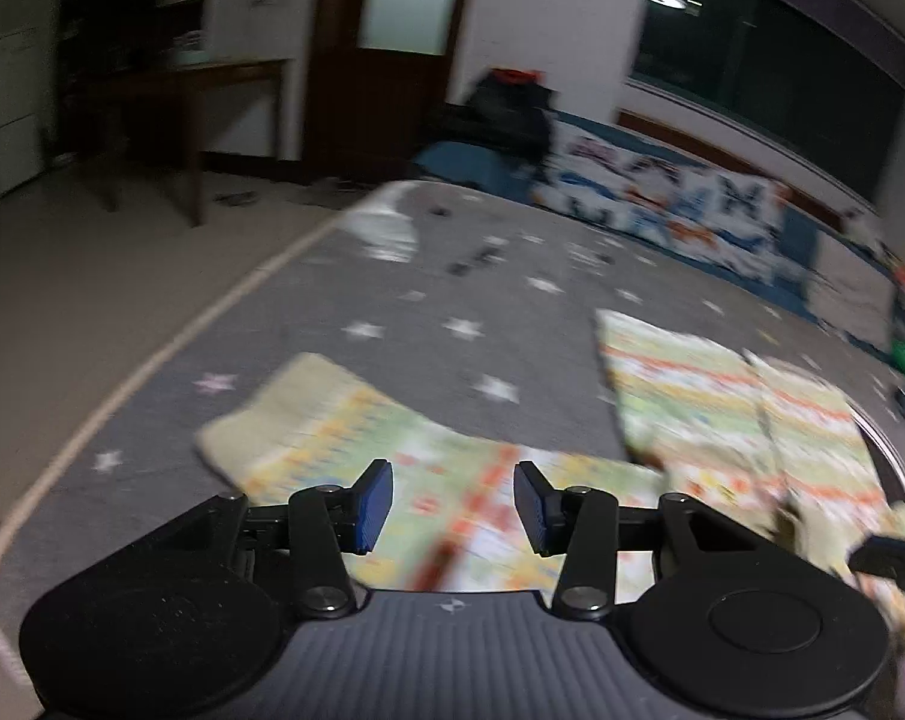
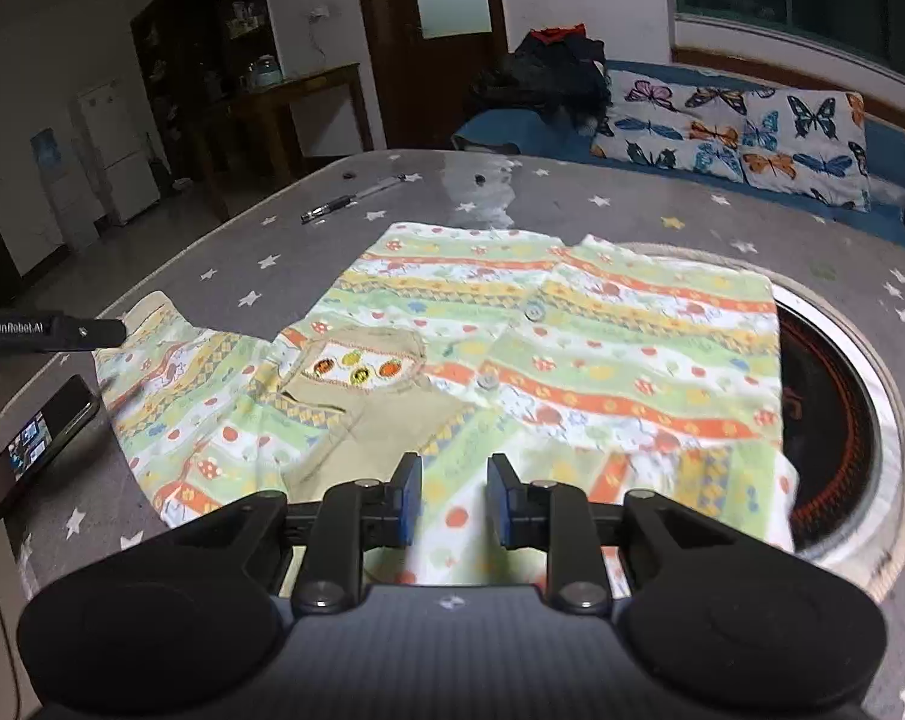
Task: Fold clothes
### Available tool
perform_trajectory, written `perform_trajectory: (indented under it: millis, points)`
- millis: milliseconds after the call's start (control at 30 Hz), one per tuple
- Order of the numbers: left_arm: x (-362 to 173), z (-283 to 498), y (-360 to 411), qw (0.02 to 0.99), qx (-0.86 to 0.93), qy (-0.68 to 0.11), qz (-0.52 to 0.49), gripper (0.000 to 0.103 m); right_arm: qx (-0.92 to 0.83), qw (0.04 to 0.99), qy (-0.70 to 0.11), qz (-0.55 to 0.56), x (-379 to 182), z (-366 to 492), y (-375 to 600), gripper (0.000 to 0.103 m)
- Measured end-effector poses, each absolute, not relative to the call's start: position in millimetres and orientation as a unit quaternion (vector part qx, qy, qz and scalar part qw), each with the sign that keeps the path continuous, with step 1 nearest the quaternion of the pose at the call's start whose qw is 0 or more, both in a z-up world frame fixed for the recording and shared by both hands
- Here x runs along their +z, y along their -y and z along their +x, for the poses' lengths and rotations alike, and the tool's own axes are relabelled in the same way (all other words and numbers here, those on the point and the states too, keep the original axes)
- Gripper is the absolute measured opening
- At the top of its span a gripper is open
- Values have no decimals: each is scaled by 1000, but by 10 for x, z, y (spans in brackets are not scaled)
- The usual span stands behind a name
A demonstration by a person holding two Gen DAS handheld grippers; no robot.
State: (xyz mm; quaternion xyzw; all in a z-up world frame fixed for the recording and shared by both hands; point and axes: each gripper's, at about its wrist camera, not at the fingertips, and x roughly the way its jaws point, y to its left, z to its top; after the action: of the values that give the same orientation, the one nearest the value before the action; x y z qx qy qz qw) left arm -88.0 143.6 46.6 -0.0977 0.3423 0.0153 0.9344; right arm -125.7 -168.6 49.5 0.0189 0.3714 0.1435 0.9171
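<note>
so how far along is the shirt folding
Done: the shirt lies flat on the star-patterned table, front up, and one side looks tucked in by the round burner. In hand: nothing; both the left tongs and right tongs hang open above the cloth. Left: the outstretched sleeve and the final folds.

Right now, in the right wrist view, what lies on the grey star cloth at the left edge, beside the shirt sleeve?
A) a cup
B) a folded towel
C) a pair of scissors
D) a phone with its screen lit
D: a dark phone with a lit screen lies flat on the star cloth, just left of the patterned shirt.
</note>
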Motion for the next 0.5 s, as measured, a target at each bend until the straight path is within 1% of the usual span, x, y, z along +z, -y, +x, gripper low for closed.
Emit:
perform_trajectory:
  millis: [200,367,467,500]
  points:
    - [389,-741,-1831,922,89,-351,-135,49,149,909,-388,-15,288,-1118,1533,24]
    - [262,-578,-2007,910,133,-370,-135,49,151,916,-371,-10,412,-1207,1607,26]
    - [179,-504,-2081,901,142,-381,-149,47,150,921,-360,-10,500,-1276,1674,31]
    - [153,-490,-2091,900,144,-384,-151,47,149,922,-357,-9,525,-1296,1698,31]
